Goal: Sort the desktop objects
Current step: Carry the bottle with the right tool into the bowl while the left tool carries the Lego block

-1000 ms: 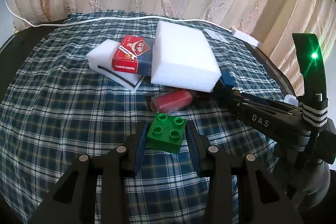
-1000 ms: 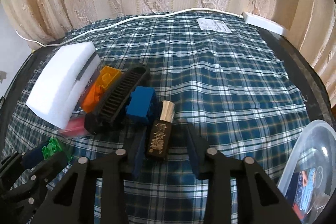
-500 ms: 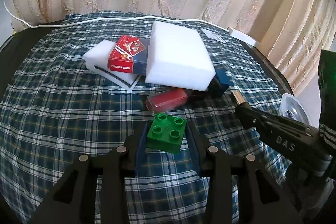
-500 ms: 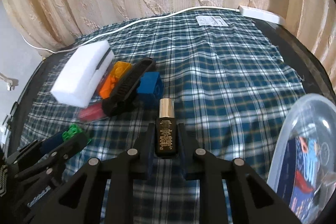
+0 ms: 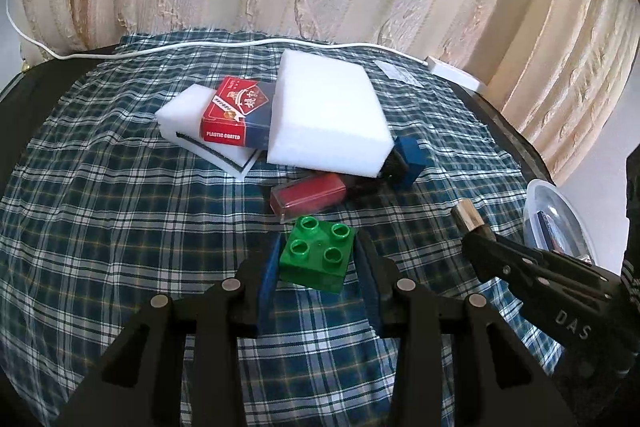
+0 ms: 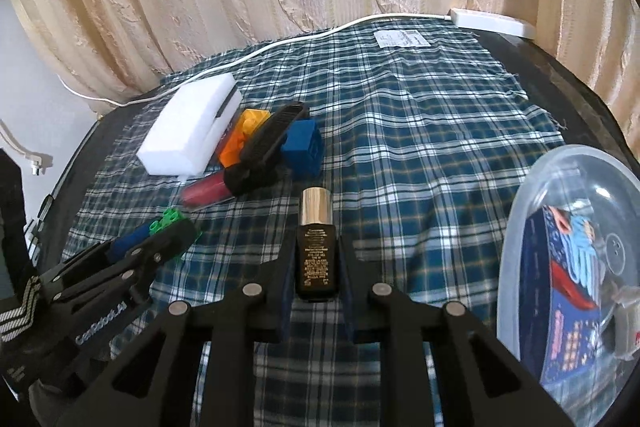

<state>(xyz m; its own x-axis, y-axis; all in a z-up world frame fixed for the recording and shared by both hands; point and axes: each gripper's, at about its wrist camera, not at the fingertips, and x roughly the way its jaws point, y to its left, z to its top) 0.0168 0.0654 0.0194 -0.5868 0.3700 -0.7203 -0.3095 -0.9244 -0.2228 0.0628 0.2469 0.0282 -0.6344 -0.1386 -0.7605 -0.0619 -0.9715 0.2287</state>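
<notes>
card box between foam blocks

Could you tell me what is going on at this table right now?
A person is sorting small objects on a plaid tablecloth with a handheld gripper in each hand. The left gripper is closed on a green toy brick. The right gripper has just closed on a small dark bottle with a gold cap, beside a clear plastic container that already holds a printed box. A pile of white sponges, a card pack and other bricks waits behind.

hidden: orange block partly under comb | cut off: clear container
</notes>
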